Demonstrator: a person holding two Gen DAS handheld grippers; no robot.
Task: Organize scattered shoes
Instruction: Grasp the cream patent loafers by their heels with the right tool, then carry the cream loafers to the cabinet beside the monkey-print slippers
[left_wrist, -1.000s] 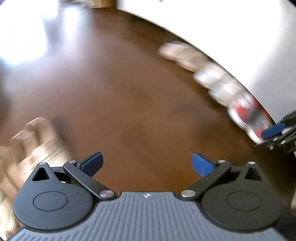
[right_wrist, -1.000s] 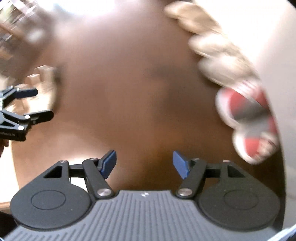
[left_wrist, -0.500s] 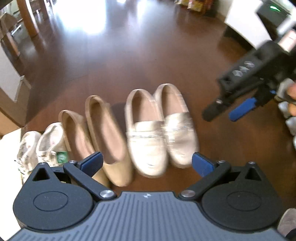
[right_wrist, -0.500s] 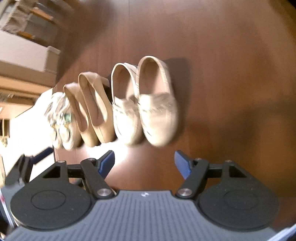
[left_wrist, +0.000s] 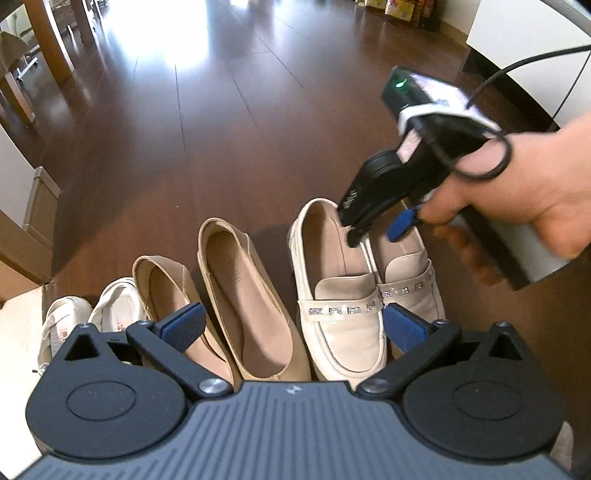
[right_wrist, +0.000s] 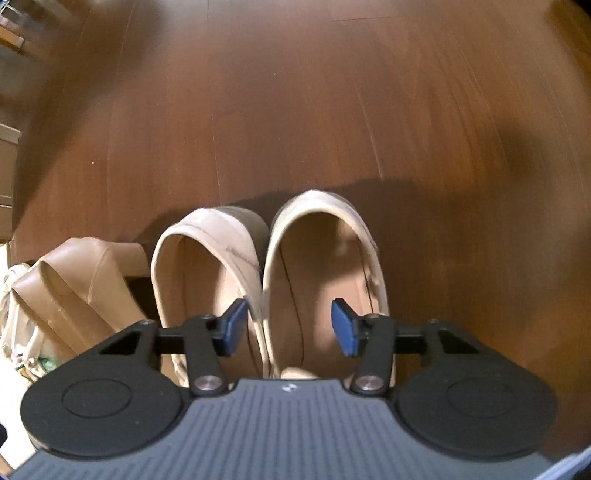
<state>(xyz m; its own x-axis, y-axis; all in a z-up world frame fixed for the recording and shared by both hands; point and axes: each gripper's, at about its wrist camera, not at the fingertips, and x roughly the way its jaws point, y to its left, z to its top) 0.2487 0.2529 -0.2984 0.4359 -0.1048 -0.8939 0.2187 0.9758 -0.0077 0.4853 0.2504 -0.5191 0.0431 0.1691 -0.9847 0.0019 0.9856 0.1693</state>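
Note:
Several shoes stand in a row on the floor. From the left: two white sneakers (left_wrist: 118, 306), two beige flats (left_wrist: 251, 295), then a pair of cream loafers, one (left_wrist: 343, 314) beside the other (left_wrist: 406, 266). My left gripper (left_wrist: 293, 323) hangs open above the toes of the flats and the left loafer, holding nothing. A hand holds my right gripper (left_wrist: 375, 236) at the loafers' heel end. Its jaws (right_wrist: 288, 325) are closing, one finger inside each loafer (right_wrist: 195, 266) (right_wrist: 317, 258). The two adjoining side walls lie between the pads, untouched.
Dark wooden floor (left_wrist: 229, 140) stretches beyond the row. A white cabinet (left_wrist: 524, 40) stands at the upper right, wooden table legs (left_wrist: 48, 44) at the upper left, a cardboard box (left_wrist: 33, 236) at the left edge. A cable (left_wrist: 535, 62) trails from the right gripper.
Both views swung from a blurred row with red sneakers to this row. The right gripper dropped onto the loafers' heel openings and its jaws narrowed. The left gripper drew closer to the toes.

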